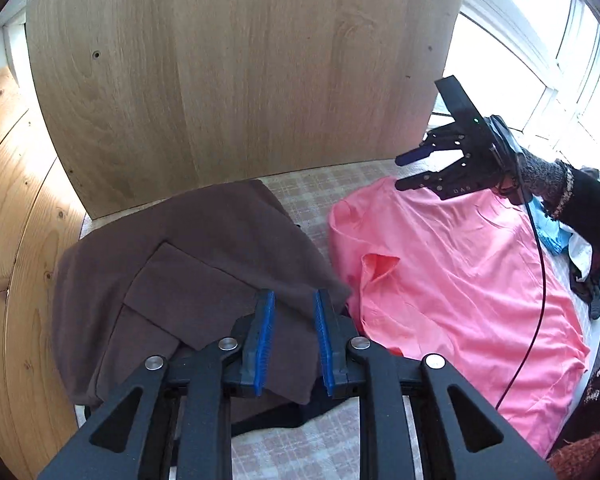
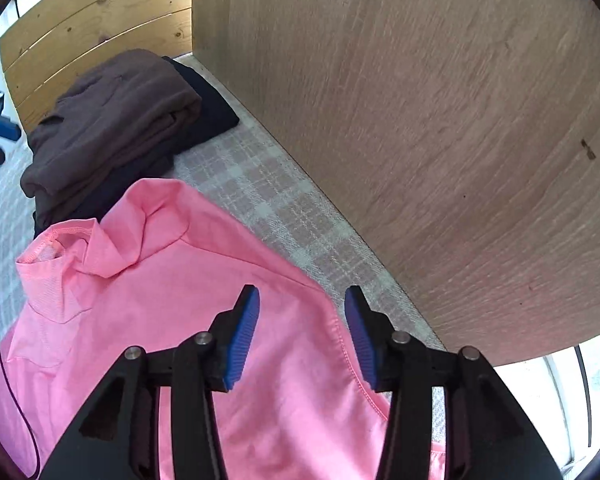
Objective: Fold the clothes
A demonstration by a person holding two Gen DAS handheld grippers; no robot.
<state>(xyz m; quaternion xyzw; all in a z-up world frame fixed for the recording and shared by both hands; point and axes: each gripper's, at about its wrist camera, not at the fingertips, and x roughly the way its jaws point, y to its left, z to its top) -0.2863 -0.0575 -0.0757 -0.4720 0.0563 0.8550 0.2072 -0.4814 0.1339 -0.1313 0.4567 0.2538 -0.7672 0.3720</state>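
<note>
- Done: brown garment [image 1: 188, 280] folded, stacked on a dark one [image 2: 212, 112].
- Left: pink shirt [image 1: 460, 280] lies unfolded; left hand-held gripper [image 1: 294, 300] and right hand-held gripper [image 2: 302, 300] both spread, empty.

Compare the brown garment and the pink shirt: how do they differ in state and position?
The brown garment is folded into a compact stack; the pink shirt lies spread out, its collar rumpled. The brown garment sits on a dark garment; the pink shirt lies mostly on the checked cloth. The open left tool is over the brown one, the open right tool over the pink. Both lie beside the wooden panel.
</note>
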